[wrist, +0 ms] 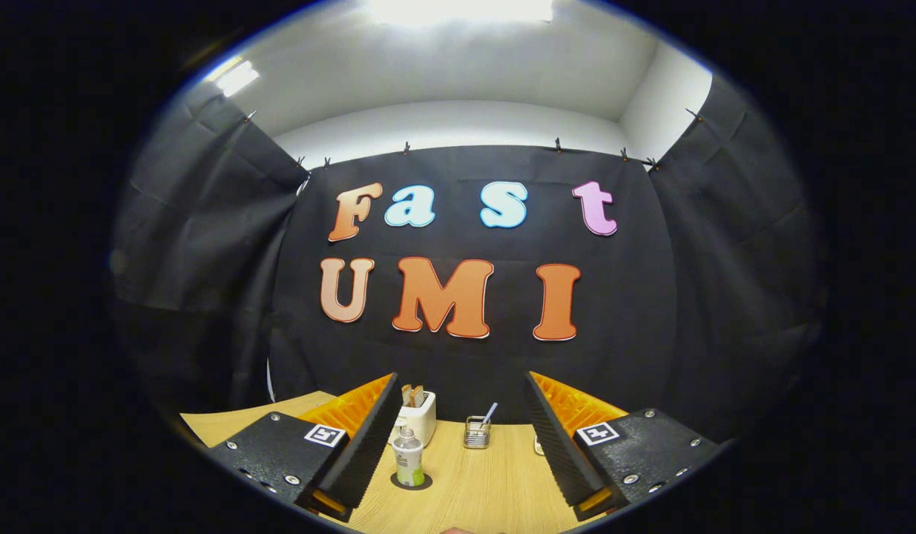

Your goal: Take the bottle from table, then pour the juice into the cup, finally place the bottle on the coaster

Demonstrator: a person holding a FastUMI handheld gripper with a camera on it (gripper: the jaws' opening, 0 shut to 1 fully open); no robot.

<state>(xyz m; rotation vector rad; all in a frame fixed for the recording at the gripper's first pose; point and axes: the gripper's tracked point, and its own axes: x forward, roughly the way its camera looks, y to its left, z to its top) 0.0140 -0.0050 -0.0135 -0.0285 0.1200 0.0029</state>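
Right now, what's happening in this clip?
A person's handheld gripper hangs open above a wooden table, holding nothing. The bottle stands upright on a dark coaster just ahead, near the left finger. Beyond it sit a white toaster and a small wire basket. Whether juice was poured can't be told.

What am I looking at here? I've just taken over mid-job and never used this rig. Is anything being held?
This view comes from a camera riding on a hand-held gripper, looking forward along its two black fingers. They stand wide apart and hold nothing. Between them lies a wooden table. On it, near the left finger, a small bottle stands upright on a dark round coaster. Farther back are a white toaster and a small wire basket with something sticking up from it. Black cloth forms the booth wall behind.
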